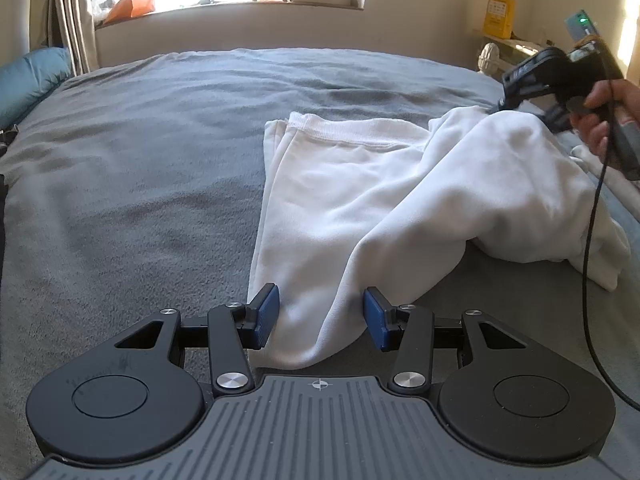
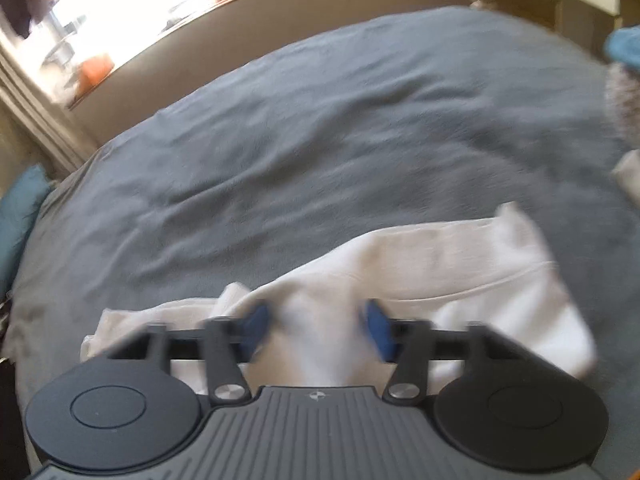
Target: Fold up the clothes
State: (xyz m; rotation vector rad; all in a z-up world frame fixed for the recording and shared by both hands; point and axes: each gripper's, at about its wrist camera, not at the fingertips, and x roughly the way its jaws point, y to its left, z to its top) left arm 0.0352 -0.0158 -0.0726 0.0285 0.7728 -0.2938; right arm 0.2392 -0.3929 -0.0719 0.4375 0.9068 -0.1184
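Note:
A white garment [image 1: 340,200] with a ribbed waistband lies on the grey blanket [image 1: 140,160]. Its right half is bunched and tented upward. My left gripper [image 1: 320,316] sits at the garment's near end, blue pads against both sides of a thick fold, shut on it. A hand [image 1: 604,112] holds my right gripper [image 1: 500,104] at the raised peak of the cloth on the far right. The right wrist view is blurred. There the right gripper [image 2: 316,328] has white garment [image 2: 460,280] filling the gap between its pads, and it looks shut on the cloth.
The grey blanket [image 2: 320,120] covers the whole bed. A teal pillow [image 1: 32,76] lies at the left edge, by a curtain. A cluttered window sill [image 1: 240,4] runs behind the bed, and a yellow box [image 1: 499,15] stands on a shelf at right. A black cable [image 1: 592,240] hangs from the right gripper.

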